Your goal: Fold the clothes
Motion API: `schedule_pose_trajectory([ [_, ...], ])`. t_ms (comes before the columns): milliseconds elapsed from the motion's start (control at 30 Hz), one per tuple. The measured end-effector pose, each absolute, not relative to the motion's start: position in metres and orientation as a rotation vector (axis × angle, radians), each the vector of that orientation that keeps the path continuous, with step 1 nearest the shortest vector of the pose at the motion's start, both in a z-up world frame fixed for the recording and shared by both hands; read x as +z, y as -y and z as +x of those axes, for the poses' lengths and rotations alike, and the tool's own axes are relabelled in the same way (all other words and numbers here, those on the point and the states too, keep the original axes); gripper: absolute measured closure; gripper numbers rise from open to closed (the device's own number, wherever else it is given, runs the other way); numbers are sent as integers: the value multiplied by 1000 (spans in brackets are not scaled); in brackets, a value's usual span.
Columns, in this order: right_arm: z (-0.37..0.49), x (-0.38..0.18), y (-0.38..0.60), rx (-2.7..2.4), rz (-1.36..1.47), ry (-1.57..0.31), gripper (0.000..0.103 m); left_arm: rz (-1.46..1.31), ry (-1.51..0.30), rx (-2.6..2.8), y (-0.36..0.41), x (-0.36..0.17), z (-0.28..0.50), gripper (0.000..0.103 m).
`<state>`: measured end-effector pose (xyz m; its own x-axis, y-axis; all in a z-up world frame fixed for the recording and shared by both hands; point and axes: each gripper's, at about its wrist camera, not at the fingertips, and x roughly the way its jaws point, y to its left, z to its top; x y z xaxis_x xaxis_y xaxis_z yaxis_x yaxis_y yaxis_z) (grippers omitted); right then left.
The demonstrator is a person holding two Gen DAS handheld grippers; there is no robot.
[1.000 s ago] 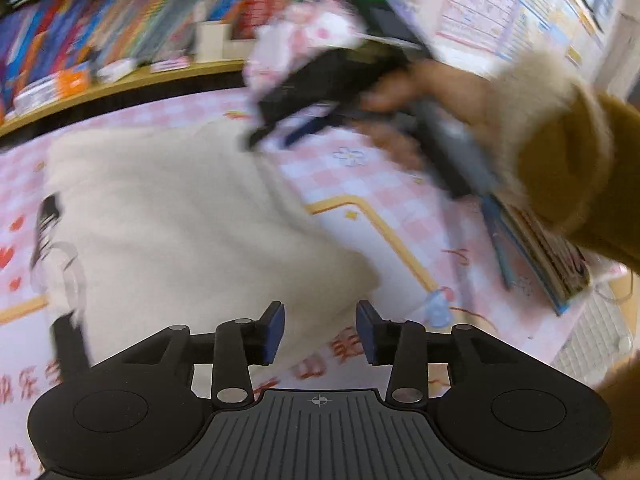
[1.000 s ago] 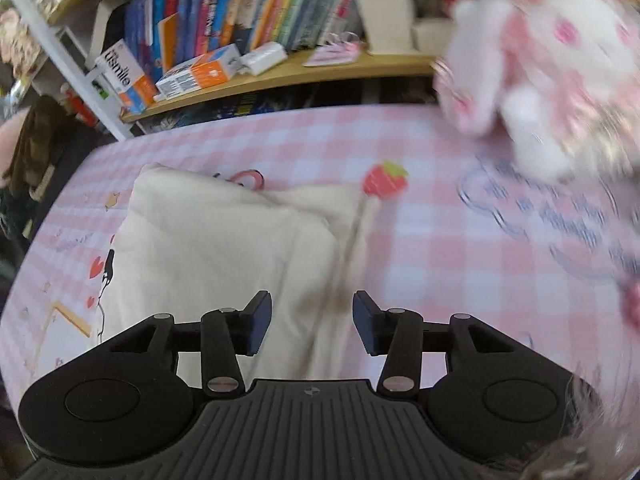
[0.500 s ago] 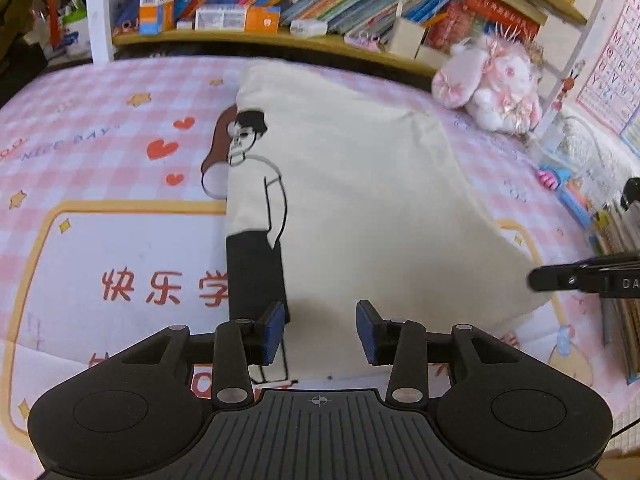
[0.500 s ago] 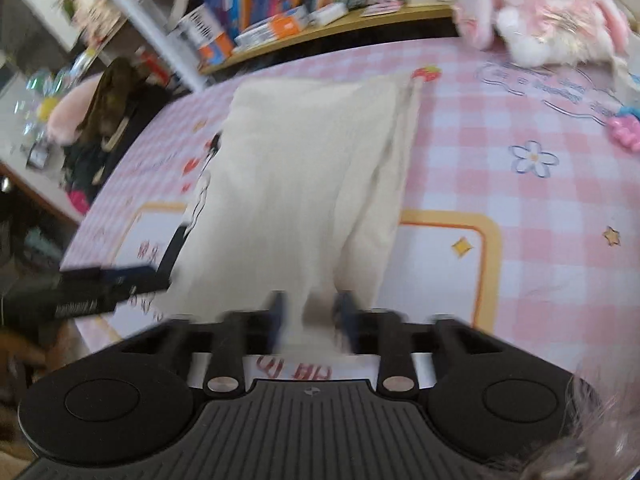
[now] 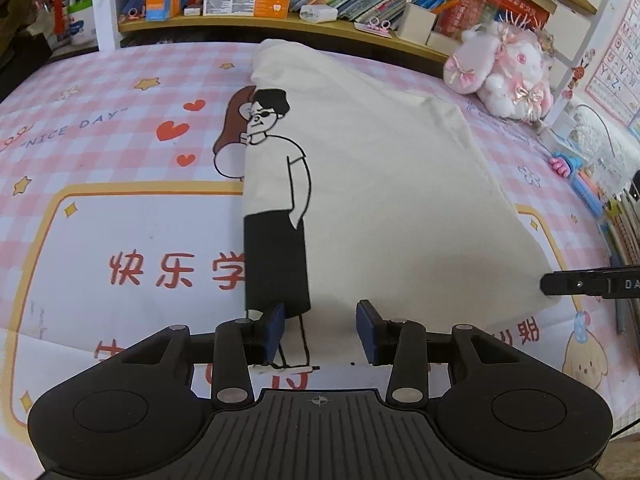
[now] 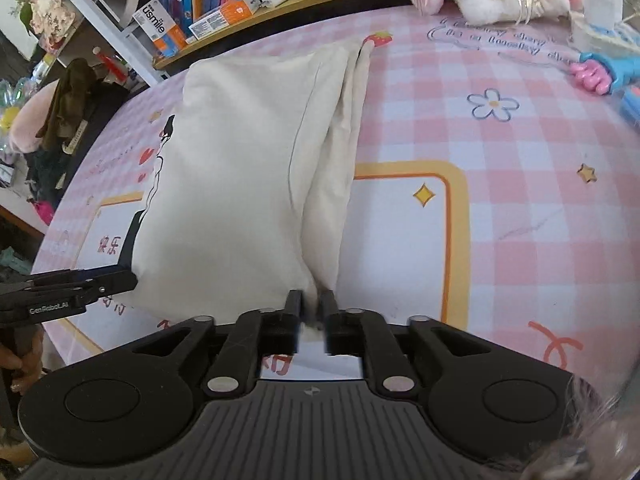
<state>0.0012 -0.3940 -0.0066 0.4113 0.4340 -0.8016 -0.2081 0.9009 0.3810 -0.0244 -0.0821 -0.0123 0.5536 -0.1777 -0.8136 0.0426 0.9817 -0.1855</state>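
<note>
Shirt (image 5: 384, 184): cream, folded lengthwise into a long panel, lying flat on the pink checked table cover (image 5: 120, 92); a printed cartoon figure in black trousers runs along its left fold in the left wrist view.
Shirt position: mid-table, far end toward the bookshelf (image 5: 280, 20), near end at the table's front edge beside both tools.
Shirt right side: in the right wrist view, layered folds (image 6: 340, 152) run along the right edge and narrow toward the near corner.
Left gripper (image 5: 320, 332): jaws partly apart, poised over the shirt's near hem by the printed legs; the blue pads do not press the cloth, nothing held.
Right gripper (image 6: 311, 306): jaws narrowly apart and just now widening after a close; the shirt's near right corner sits bunched between the fingertips; whether the pads press on it cannot be told.
Right gripper, left wrist view: its black tip (image 5: 560, 284) meets the shirt's right edge.
Surroundings: pink plush toy (image 5: 500, 76) at the far right of the table, well apart from the shirt.
</note>
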Motion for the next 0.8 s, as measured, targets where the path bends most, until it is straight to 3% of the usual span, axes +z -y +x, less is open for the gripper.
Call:
schedule_pose_trajectory([
  [100,-3,8,392,382,205,-1015,73,-167,-950,-133,76,-4,-19,62],
  [300,-8,8,383,344,158,-974,70,-193,-916,-139,60,8,6,42],
  [367,-8,1,382,295,161,-991,74,-180,-907,-148,55,10,16,37],
  [400,-8,-1,383,278,173,-999,85,-174,-903,-156,52,10,22,36],
  [433,-9,-4,384,270,193,-1008,89,-171,-902,-164,49,10,28,32],
  [500,-10,-6,382,253,204,-1013,93,-171,-901,-175,42,8,41,28],
  [800,-11,-7,365,109,219,-1031,91,-275,-899,-231,4,1,105,25],
])
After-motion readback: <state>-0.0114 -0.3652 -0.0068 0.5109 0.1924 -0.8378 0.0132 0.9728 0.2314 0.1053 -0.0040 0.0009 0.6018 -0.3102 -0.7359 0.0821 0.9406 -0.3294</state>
